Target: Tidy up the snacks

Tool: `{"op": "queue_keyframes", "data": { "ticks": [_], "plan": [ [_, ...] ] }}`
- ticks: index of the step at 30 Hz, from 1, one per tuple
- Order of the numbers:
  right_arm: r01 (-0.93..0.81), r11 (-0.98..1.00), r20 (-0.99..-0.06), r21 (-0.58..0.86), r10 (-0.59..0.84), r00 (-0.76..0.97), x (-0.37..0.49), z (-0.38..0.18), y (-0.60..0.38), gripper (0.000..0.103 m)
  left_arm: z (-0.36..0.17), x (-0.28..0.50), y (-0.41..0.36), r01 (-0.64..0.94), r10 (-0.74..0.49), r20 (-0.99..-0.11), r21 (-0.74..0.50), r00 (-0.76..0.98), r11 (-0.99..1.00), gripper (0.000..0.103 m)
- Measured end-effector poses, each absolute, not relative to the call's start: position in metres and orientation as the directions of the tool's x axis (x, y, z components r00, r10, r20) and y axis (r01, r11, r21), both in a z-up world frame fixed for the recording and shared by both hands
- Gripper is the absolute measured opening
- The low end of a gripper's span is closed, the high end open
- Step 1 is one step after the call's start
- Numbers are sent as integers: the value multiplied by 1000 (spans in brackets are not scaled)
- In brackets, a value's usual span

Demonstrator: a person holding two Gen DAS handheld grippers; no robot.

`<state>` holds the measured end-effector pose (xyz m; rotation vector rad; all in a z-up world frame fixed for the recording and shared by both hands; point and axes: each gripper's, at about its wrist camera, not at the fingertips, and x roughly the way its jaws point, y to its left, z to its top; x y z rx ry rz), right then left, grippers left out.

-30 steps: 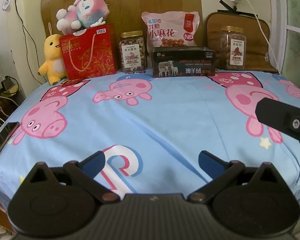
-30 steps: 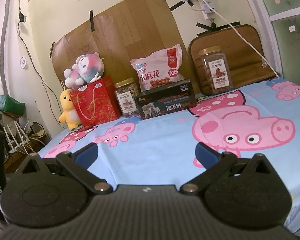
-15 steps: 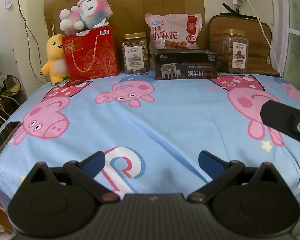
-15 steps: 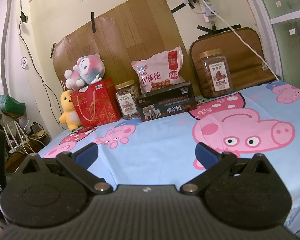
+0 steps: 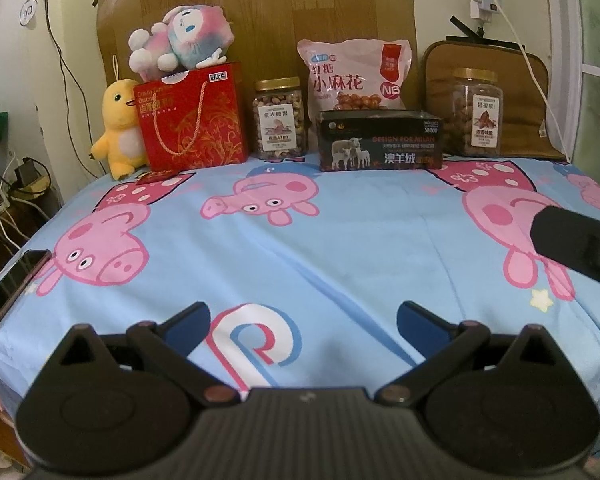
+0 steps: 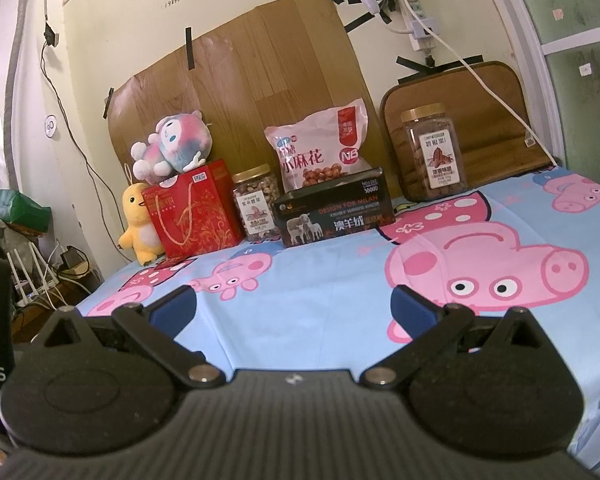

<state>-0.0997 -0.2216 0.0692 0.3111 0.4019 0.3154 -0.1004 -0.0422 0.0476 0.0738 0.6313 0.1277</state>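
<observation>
Snacks stand in a row at the far edge of the bed. From left: a red gift bag (image 5: 192, 118) (image 6: 196, 210), a nut jar (image 5: 279, 119) (image 6: 256, 208), a pink snack bag (image 5: 356, 76) (image 6: 320, 148), a black box (image 5: 380, 140) (image 6: 334, 212) in front of the bag, and a second nut jar (image 5: 478, 112) (image 6: 434, 154) at the right. My left gripper (image 5: 304, 318) is open and empty over the near sheet. My right gripper (image 6: 294, 304) is open and empty; part of its body (image 5: 576, 240) shows at the right in the left wrist view.
A yellow duck toy (image 5: 118, 128) stands beside the red bag and a pink plush (image 5: 180, 42) lies on top of it. A phone (image 5: 12, 284) lies at the bed's left edge. A wooden board (image 5: 260, 20) and a brown cushion (image 5: 516, 92) lean on the wall behind.
Both views have tilted up slightly, so the snack row sits lower in the frames. Both grippers stay open and empty.
</observation>
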Motion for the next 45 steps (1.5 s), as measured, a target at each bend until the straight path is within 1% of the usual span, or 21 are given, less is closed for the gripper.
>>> {"op": "queue_keyframes", "data": {
  "ticks": [7,15,23,45],
  "plan": [
    [-236,905,-330,354,357,874,-100,69,-221,103,47,-101,-41,-99,146,-579,111,802,989,103],
    [-237,905,-330,354,358,874,-100,69,-221,103,42,-95,-38,-92,136,-624,102,770,991,103],
    [-237,905,-330,354,358,874,-100,69,-222,103,39,-93,-36,-97,134,-645,92,753,991,103],
    [-240,904,-328,354,360,873,-100,68,-222,103,39,-94,-36,-86,128,-642,96,756,992,103]
  ]
}}
